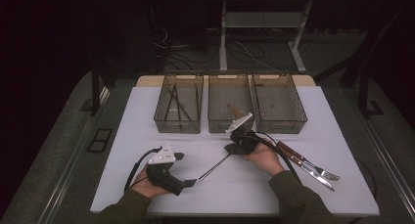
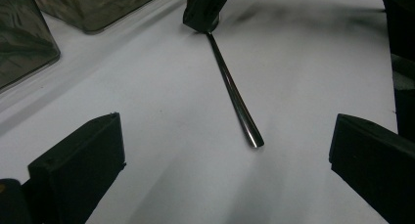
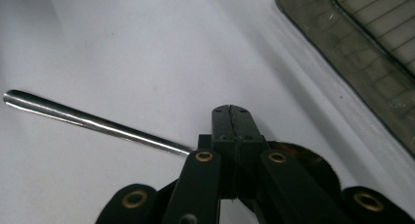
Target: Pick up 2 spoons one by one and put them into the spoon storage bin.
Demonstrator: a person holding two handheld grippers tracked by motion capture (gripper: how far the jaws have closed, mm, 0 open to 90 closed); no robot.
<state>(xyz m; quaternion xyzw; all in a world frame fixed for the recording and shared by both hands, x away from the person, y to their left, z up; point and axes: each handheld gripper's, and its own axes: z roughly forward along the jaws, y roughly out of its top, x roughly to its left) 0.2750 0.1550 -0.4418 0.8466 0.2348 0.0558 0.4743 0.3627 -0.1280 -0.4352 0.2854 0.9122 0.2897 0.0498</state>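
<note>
Now the right gripper (image 1: pixel 235 146) has its fingers (image 3: pixel 230 123) together at the bowl end of the spoon (image 1: pixel 214 167), which lies on the worktop (image 1: pixel 147 116). Whether they truly pinch it cannot be told, so a slow lift is wise. The left gripper (image 1: pixel 188 182) rests with fingers (image 2: pixel 80 160) apart.

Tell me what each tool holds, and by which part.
The right tool is shut on the spoon at the neck, where the handle meets the bowl. The left tool stands open and holds nothing.
</note>
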